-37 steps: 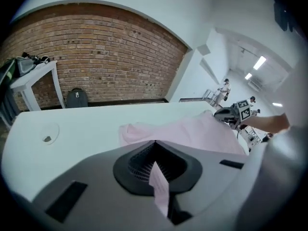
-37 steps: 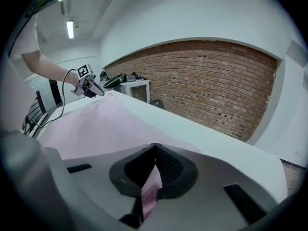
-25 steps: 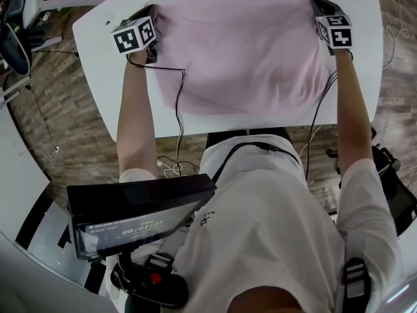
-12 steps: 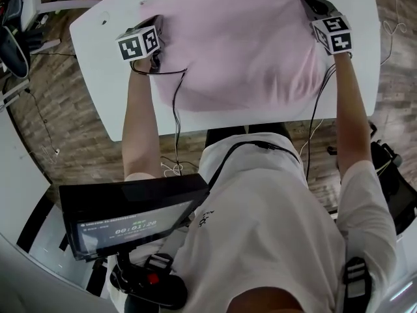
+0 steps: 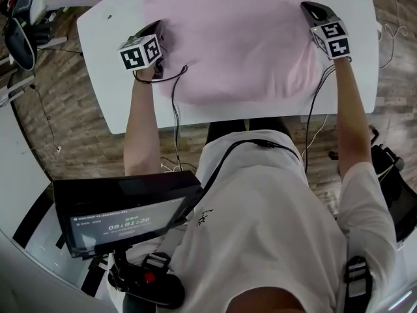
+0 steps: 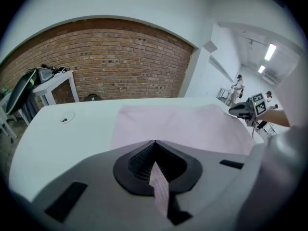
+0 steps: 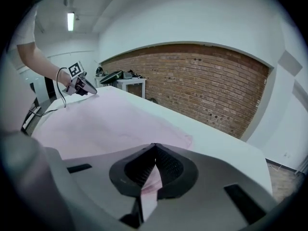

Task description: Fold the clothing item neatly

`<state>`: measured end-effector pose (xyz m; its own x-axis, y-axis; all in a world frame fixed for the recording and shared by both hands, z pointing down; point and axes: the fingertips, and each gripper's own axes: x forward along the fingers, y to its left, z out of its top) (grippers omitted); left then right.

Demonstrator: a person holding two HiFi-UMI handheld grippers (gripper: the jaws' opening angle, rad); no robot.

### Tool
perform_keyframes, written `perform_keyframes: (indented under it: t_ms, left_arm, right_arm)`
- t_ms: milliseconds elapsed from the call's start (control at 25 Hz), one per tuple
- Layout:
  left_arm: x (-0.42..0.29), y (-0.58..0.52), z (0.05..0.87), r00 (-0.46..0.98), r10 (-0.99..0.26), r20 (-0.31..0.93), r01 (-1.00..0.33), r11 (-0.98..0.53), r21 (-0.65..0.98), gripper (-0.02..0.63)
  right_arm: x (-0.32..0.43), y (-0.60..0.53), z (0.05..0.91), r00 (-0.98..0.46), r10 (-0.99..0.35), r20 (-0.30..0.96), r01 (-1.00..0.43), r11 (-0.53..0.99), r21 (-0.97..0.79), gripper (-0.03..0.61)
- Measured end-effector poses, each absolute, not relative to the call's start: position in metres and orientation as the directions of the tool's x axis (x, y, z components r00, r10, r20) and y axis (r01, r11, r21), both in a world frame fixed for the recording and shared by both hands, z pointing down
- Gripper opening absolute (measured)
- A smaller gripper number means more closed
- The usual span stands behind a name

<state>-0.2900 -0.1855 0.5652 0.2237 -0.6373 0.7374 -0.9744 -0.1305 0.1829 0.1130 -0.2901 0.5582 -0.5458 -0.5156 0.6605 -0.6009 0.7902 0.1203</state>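
Left tool (image 6: pixel 155 153): jaws pressed together on a narrow fold of pink fabric, which runs back out of the closed pads toward the camera. Right tool (image 7: pixel 153 154): jaws likewise pressed together, pinching a thin pleat of the same pink fabric, which hangs out below the pads. Both tools point forward and downward, each carried in a hand at the end of a bare forearm, with the marker cube facing up. The pink garment (image 5: pixel 241 38) is held at its two sides, the left tool at its left edge and the right tool at its right edge, well apart from one another. The cloth between them lies spread over the white surface (image 5: pixel 111 96); its far part lies flat, and its near edge forms a soft rounded margin short of the surface's front rim. The garment occupies the middle and right of the surface, with bare white top to the left. A black cable (image 5: pixel 174 103) runs from the left tool back across the surface and over its near rim. Beyond the surface, the gripper views show a brick wall (image 6: pixel 110 57). The head view shows wood flooring (image 5: pixel 78 142) around the surface and a black screen unit (image 5: pixel 124 214) at the person's left side.
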Motion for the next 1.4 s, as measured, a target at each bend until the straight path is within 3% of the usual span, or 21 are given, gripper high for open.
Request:
perform_keyframes:
  t_ms: [280,640,960,1400]
  left_arm:
    - [-0.248,-0.142,0.53,0.245,-0.676,0.695,-0.967,-0.224,0.122,0.003]
    - [-0.21,-0.086,0.503,0.262,-0.718,0.645,-0.963,-0.236,0.128,0.003]
    - [-0.191,-0.041,0.49,0.301,-0.73,0.614,-0.954,-0.236,0.186,0.003]
    - [-0.179,0.022,0.519,0.381,-0.66,0.648,-0.914,-0.373,0.157,0.003]
  right_arm:
    - [0.107,-0.256,0.518,-0.629,-0.505,0.591,-0.545,0.828,0.128,0.003]
    - [0.101,-0.202,0.504,-0.691,-0.471,0.548,-0.507,0.857,0.097,0.003]
    - [0.114,-0.157,0.478,-0.689,-0.501,0.523,-0.542,0.836,0.086,0.003]
    - [0.134,-0.078,0.491,-0.623,-0.552,0.555,-0.621,0.78,0.078,0.003]
